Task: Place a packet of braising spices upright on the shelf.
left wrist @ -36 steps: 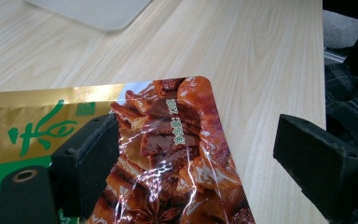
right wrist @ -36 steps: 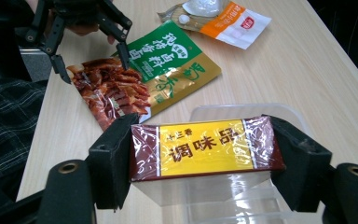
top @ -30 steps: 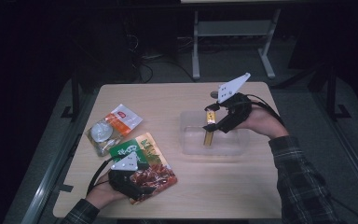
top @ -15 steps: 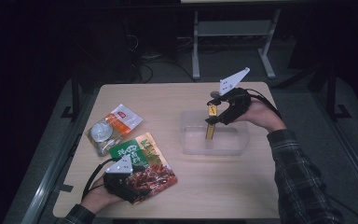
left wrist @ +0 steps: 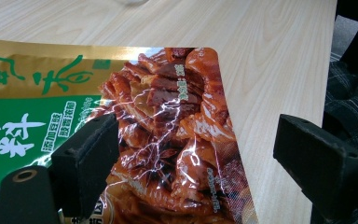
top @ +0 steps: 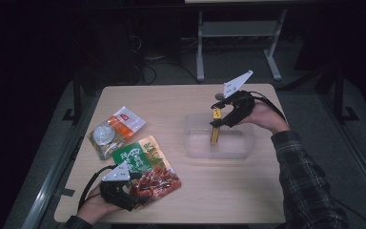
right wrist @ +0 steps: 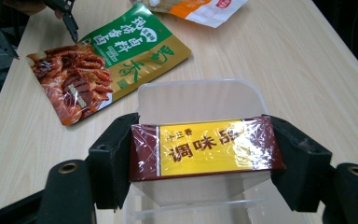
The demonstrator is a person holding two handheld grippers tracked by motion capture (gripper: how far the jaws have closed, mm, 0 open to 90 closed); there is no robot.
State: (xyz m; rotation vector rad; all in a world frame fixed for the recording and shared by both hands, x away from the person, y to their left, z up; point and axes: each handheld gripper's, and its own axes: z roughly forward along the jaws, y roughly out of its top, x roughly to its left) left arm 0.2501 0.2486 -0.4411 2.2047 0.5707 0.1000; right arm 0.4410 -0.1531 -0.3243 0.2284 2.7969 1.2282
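Note:
My right gripper (top: 218,118) is shut on a maroon and yellow box (right wrist: 205,147), its jaws pressing on the box's two ends. In the high view the box (top: 214,132) hangs upright with its lower end inside a clear plastic container (top: 195,143). My left gripper (left wrist: 191,158) stands open low over the near corner of a red and green food pouch (left wrist: 168,116). One jaw is above the pouch and the other is over bare wood. In the high view the left gripper (top: 137,198) sits at the pouch's (top: 147,164) front edge.
An orange and white pouch (top: 116,129) lies at the back left of the wooden table (top: 181,100), touching the red and green one. A person's plaid sleeve (top: 300,171) crosses the table's right side. Metal frame legs (top: 238,28) stand on the floor beyond.
The right hand has swung toward the far side of the table and sunk a little, keeping the box over the container. The left hand has hardly moved.

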